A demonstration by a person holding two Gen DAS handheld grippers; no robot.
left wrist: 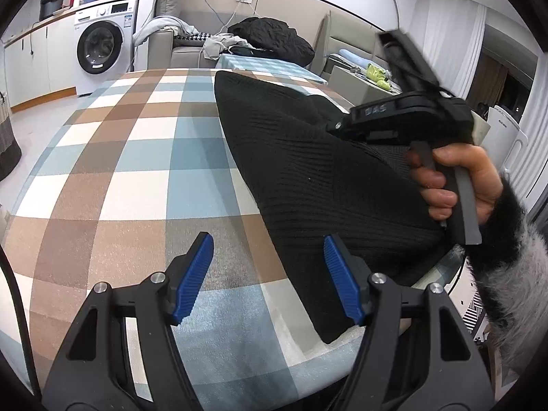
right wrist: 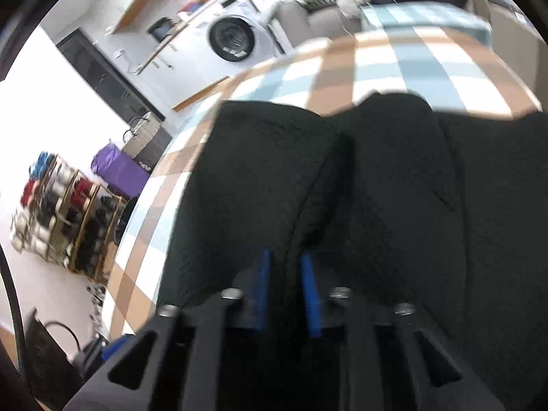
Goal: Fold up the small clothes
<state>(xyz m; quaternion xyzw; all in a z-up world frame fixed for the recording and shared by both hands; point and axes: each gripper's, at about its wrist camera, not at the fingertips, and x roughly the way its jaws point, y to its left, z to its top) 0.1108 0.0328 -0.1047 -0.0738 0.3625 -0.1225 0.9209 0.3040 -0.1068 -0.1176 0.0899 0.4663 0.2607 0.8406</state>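
A black ribbed knit garment [left wrist: 308,178] lies on the checked tablecloth [left wrist: 137,157], on the right half of the table. My left gripper [left wrist: 269,274] is open and empty, hovering over the cloth with its right pad beside the garment's near edge. The right gripper body shows in the left wrist view [left wrist: 411,120], held by a hand above the garment's right side. In the right wrist view the right gripper [right wrist: 286,291] is shut on a fold of the black garment [right wrist: 394,188], which fills most of that blurred frame.
The checked tablecloth [right wrist: 376,65] covers the table. Beyond it stand a washing machine [left wrist: 102,44], a grey sofa [left wrist: 185,48] with piled clothes and a black jacket [left wrist: 274,37]. A shoe rack [right wrist: 65,215] and purple bag [right wrist: 120,171] stand on the floor left.
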